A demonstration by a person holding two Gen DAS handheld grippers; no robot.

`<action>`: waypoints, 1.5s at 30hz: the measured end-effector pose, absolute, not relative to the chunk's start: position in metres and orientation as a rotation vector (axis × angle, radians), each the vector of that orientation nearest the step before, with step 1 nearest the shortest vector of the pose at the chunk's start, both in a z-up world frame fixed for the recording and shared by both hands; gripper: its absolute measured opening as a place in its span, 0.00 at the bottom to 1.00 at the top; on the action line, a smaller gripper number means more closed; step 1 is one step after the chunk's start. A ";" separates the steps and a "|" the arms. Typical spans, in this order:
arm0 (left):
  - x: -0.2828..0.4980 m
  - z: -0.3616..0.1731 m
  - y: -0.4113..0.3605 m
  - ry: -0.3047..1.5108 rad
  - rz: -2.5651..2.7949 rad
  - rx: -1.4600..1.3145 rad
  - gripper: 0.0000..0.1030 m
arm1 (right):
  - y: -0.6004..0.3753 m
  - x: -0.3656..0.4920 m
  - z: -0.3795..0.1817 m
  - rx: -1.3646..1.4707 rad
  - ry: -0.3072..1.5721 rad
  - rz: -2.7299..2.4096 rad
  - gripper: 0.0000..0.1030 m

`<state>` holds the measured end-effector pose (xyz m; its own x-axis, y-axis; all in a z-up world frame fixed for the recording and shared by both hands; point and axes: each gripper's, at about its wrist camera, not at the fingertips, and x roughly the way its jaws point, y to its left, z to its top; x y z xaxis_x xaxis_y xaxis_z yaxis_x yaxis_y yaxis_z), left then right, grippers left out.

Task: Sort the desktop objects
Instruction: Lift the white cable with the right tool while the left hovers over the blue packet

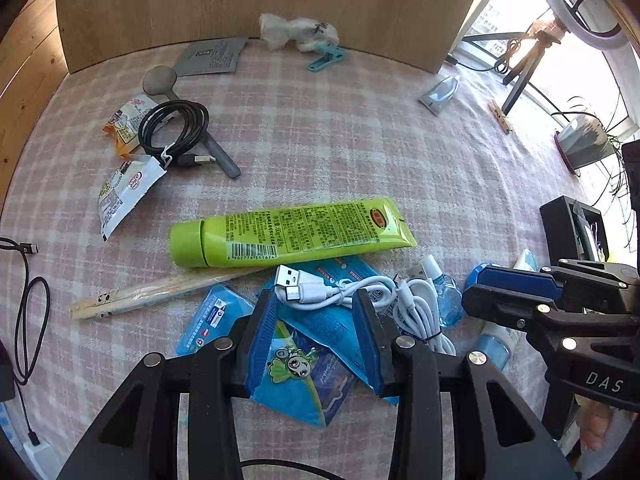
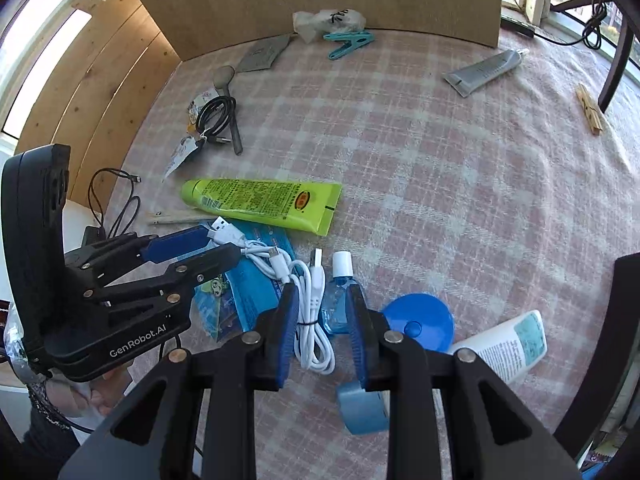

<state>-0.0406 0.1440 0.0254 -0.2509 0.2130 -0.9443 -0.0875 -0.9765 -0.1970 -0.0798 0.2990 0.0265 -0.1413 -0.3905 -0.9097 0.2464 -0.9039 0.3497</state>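
1. Left gripper (image 1: pixel 316 300): fingers spread, nothing between the pads; it sits low over the blue foil sachets (image 1: pixel 320 344) near the front edge of the pink checked tablecloth (image 1: pixel 360 140).
2. Right gripper (image 2: pixel 322 300): fingers spread, straddling the coiled white USB cable (image 2: pixel 310 304) and the small clear blue liquid bottle (image 2: pixel 340 300); nothing clamped.
3. Risk: closing here likely catches cable and bottle together, since they lie touching.
4. Risk: the cable's plug ends trail over the sachets, so a lift may drag them or snag the left gripper's near finger.
5. Risk: the lime-green plastic tube (image 1: pixel 292 232) lies just beyond the pile and rests on the paper-wrapped chopsticks (image 1: pixel 160 292); a sweep could roll it.
6. Containers: no sorting bin or tray visible. A knotted white plastic bag (image 1: pixel 296 32) sits at the back edge; contents cannot be told.
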 end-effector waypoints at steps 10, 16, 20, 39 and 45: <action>-0.049 0.019 0.131 -0.370 2.238 -1.865 0.35 | 0.281 -0.068 -0.005 1.819 -0.105 -2.005 0.24; -0.066 0.005 0.141 -0.418 2.210 -1.943 0.35 | 0.285 -0.067 -0.014 1.833 -0.045 -2.054 0.24; -0.075 0.005 0.158 -0.286 2.231 -1.940 0.35 | 0.278 -0.064 -0.013 1.810 0.015 -2.069 0.24; -0.058 0.014 0.178 -0.200 2.129 -1.924 0.35 | 0.296 -0.075 -0.015 1.844 -0.110 -2.055 0.19; -0.073 0.004 0.189 -0.227 2.152 -1.961 0.37 | 0.282 -0.059 -0.010 1.833 -0.092 -2.010 0.19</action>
